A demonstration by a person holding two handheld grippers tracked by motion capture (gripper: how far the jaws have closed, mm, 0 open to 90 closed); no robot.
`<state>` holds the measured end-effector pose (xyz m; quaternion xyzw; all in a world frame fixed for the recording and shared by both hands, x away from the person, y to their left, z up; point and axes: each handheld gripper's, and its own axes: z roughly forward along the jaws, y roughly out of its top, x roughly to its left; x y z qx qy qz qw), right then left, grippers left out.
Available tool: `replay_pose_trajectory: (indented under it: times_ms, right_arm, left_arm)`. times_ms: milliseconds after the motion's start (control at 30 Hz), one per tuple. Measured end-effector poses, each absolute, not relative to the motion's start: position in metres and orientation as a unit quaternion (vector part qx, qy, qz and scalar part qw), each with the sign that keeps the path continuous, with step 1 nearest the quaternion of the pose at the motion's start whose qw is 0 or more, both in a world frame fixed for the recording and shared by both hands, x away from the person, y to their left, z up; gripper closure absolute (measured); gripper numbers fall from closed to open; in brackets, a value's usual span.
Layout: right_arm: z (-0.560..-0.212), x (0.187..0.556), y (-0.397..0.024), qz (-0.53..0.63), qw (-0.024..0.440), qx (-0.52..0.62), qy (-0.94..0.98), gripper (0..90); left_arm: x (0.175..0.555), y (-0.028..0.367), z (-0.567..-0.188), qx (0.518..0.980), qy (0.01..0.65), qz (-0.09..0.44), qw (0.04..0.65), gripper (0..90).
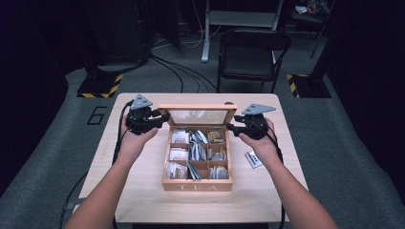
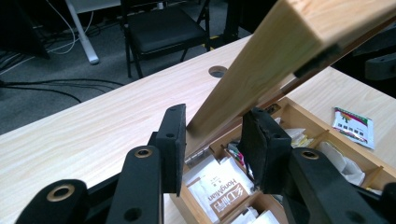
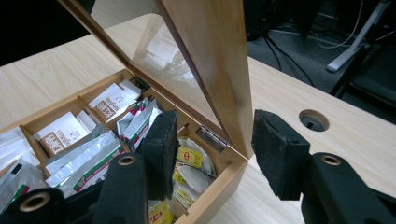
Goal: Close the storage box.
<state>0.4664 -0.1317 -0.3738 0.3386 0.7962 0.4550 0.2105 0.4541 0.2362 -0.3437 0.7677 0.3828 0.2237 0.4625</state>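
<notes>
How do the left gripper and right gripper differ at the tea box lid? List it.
The left gripper is shut on the lid edge; the right gripper stands open, pads off the lid. The left gripper holds the lid's left end; the right gripper flanks its right end. Both are black.

In the high view, print on the small packets inside the open wooden tea box (image 1: 197, 183) is too small to read. The raised wood-framed glass lid (image 2: 261, 65) runs off the left gripper view's top edge, hiding the table behind it.
</notes>
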Motion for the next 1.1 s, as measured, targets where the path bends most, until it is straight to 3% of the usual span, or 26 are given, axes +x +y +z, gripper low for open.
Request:
replay_pose_trajectory:
  times_ms: [1100]
  right_arm:
    - [-0.339,0.441,-0.129,0.479,0.215,0.320,0.788,51.2]
  left_arm:
    - [0.441,0.237,-0.349,0.777,0.378,0.217,0.454,60.1]
